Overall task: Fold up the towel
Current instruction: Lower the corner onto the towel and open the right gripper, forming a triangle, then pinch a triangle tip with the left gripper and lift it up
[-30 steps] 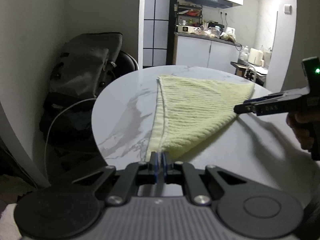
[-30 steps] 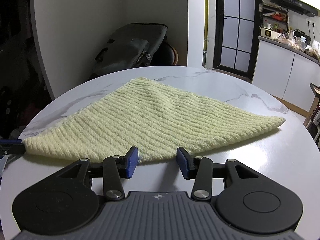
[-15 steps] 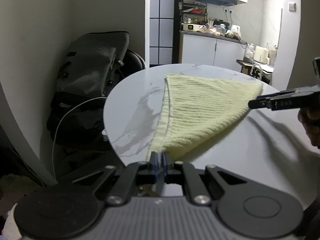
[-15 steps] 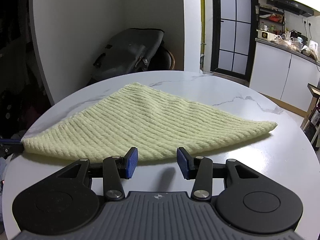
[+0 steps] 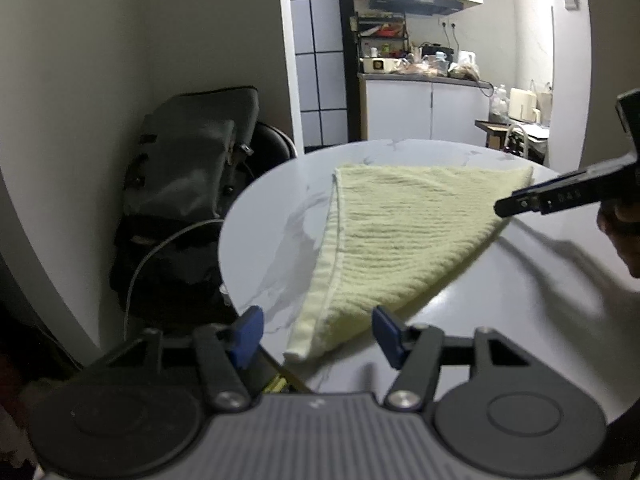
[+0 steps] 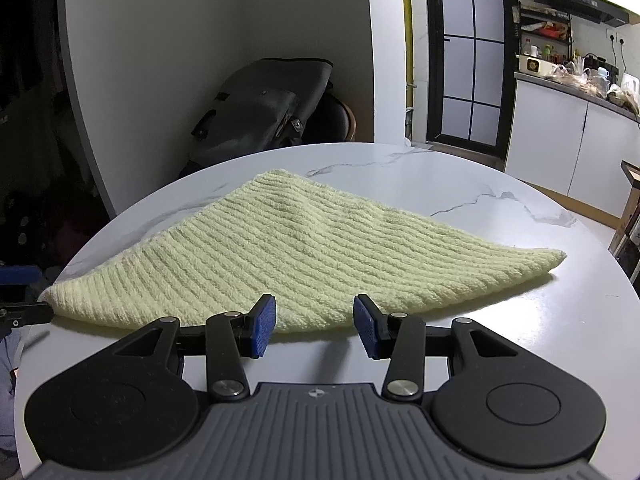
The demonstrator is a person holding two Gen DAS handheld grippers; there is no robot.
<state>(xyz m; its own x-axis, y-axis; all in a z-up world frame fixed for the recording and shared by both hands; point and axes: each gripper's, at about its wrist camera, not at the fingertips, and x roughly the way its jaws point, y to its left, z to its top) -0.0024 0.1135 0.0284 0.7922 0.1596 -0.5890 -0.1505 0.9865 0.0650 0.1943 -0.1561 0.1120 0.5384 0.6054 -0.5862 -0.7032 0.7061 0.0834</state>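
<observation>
A pale yellow ribbed towel (image 5: 400, 236) lies folded flat on the round white marble table (image 5: 520, 300); it also shows in the right wrist view (image 6: 288, 248). My left gripper (image 5: 316, 334) is open, its blue pads on either side of the towel's near corner, not touching it. My right gripper (image 6: 314, 326) is open just in front of the towel's long folded edge. The right gripper's fingers (image 5: 532, 202) reach in from the right in the left wrist view.
A dark bag (image 5: 188, 164) rests on a chair beyond the table's left edge, with a white cable (image 5: 148, 264) hanging below. Kitchen cabinets (image 5: 424, 114) stand behind. The table edge (image 6: 100, 232) curves close to the towel's left corner.
My left gripper has opened and let go of the towel's corner, which now lies on the table. The right gripper stays open and has drawn back slightly.
</observation>
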